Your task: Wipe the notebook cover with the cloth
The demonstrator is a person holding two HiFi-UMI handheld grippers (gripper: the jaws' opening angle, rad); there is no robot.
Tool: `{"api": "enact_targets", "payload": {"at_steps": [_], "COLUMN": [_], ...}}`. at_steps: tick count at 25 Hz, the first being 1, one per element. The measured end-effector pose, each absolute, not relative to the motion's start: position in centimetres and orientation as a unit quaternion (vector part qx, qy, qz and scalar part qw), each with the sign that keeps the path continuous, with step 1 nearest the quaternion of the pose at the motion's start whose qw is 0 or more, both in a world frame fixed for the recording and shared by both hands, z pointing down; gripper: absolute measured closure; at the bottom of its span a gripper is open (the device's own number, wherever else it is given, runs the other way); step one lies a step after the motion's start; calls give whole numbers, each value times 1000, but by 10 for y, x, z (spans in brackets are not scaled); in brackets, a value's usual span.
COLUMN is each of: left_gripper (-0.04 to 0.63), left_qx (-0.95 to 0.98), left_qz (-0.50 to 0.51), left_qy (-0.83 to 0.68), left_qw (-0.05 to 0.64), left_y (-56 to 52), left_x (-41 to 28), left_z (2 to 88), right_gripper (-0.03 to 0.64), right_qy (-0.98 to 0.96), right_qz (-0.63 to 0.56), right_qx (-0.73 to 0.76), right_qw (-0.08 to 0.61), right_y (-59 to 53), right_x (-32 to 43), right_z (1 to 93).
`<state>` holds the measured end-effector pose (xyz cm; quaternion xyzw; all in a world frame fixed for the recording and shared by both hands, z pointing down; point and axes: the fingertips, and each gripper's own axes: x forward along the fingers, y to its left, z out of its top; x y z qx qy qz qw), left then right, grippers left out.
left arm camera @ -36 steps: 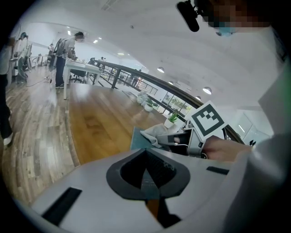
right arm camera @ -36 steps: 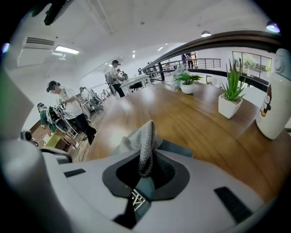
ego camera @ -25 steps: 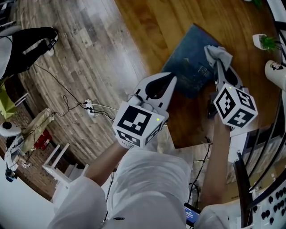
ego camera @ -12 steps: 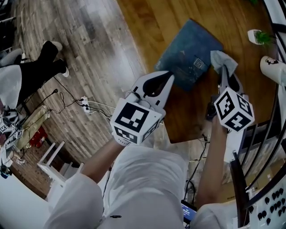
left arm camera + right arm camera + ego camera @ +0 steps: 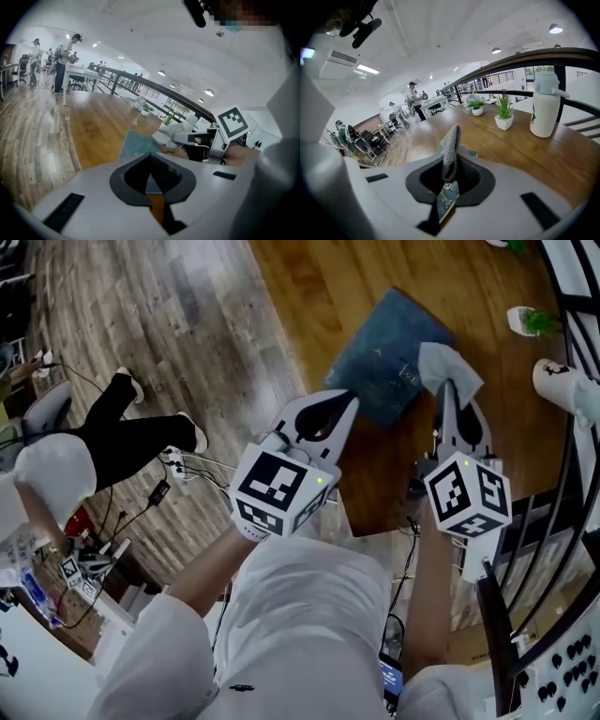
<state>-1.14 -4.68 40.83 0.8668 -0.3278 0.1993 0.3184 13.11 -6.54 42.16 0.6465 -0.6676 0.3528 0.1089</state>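
Observation:
A dark blue notebook [image 5: 384, 357] lies on the wooden table [image 5: 309, 282]. My right gripper [image 5: 448, 390] is shut on a grey cloth [image 5: 448, 365], which hangs at the notebook's right corner. In the right gripper view the cloth [image 5: 451, 147] stands as a strip between the closed jaws, with the notebook [image 5: 446, 202] showing below it. My left gripper [image 5: 345, 401] is shut and holds nothing. Its tips sit at the notebook's near left edge, and I cannot tell if they touch it. The left gripper view shows the notebook [image 5: 136, 143], the cloth [image 5: 169, 133] and the right gripper [image 5: 180, 138] ahead.
A white bottle [image 5: 562, 385] and a small potted plant [image 5: 530, 322] stand at the table's right side by a railing. The table's near edge [image 5: 375, 531] runs just in front of me. On the floor at left are a person [image 5: 112, 442] and cables [image 5: 178, 465].
The right gripper carried the cloth off the notebook's right corner, then back to its edge. The left gripper stayed by the near left edge. The person on the floor moved nearer.

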Motion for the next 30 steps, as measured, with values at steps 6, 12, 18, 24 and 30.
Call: {"api": "enact_targets", "payload": {"at_steps": [6, 12, 18, 24, 30], "left_gripper": [575, 575, 575, 575, 575], "left_qx": [867, 866, 870, 869, 869], "left_qz": [210, 208, 209, 214, 215], "left_qy": [-320, -322, -317, -310, -305], "left_qw": [320, 319, 316, 321, 325], "left_y": [-48, -61, -74, -81, -82], "left_x": [-21, -24, -26, -21, -13], "left_z": [412, 409, 405, 412, 416], "right_gripper": [584, 584, 584, 583, 581], "right_qy": [-690, -694, -689, -690, -673], "right_qz": [364, 387, 402, 410, 400], "right_qx": [618, 599, 590, 569, 588], "right_qw": [99, 106, 124, 181, 204], "right_y": [-81, -94, -107, -109, -101], "right_x": [92, 69, 55, 44, 64], "right_z": [421, 439, 459, 486, 490]}}
